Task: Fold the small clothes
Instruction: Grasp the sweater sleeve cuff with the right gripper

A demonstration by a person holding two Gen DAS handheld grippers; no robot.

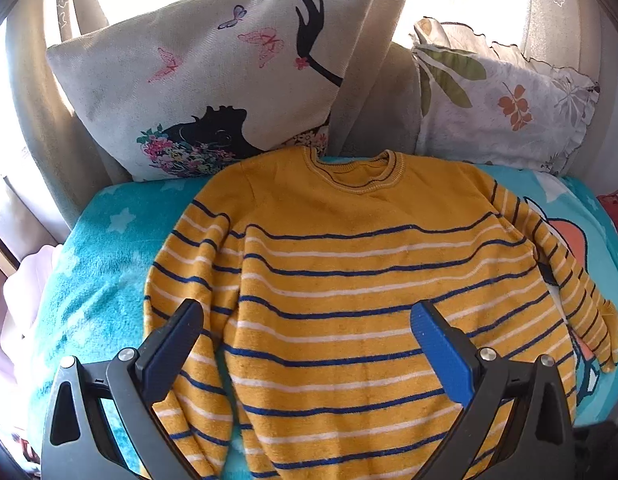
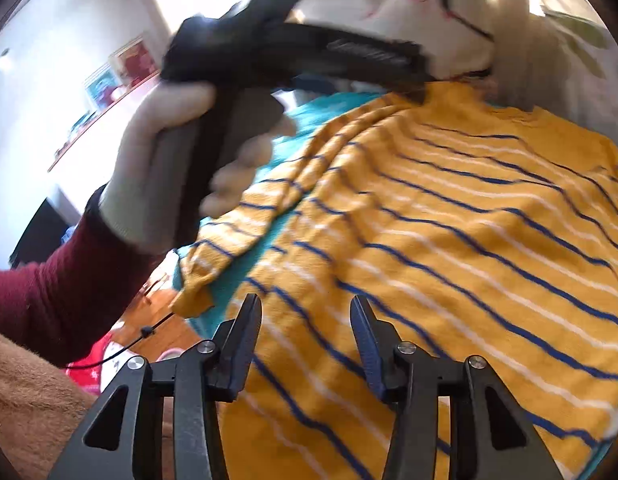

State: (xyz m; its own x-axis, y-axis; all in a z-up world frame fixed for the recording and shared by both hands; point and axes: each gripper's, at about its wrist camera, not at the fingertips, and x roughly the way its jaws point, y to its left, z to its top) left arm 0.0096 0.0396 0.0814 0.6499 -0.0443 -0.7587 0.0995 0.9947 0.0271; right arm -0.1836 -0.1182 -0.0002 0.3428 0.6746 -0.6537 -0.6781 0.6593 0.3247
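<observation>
Unlabelled striped sweater (image 1: 349, 280) under spread grippers (image 1: 309, 320)

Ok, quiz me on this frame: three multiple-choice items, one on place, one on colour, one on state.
1. The sweater lies on:
A. a turquoise star blanket
B. a wooden floor
C. a red tray

2. Its stripes are:
A. green and black
B. blue and white
C. red only

3. The left hand-held gripper is:
A. shut on a sleeve
B. open, holding nothing
C. shut on a pillow

Answers:
1 A, the blanket shows all around the sweater.
2 B, blue and white bands cross the mustard knit.
3 B, its jaws stand wide apart above the sweater with nothing between them.
</observation>
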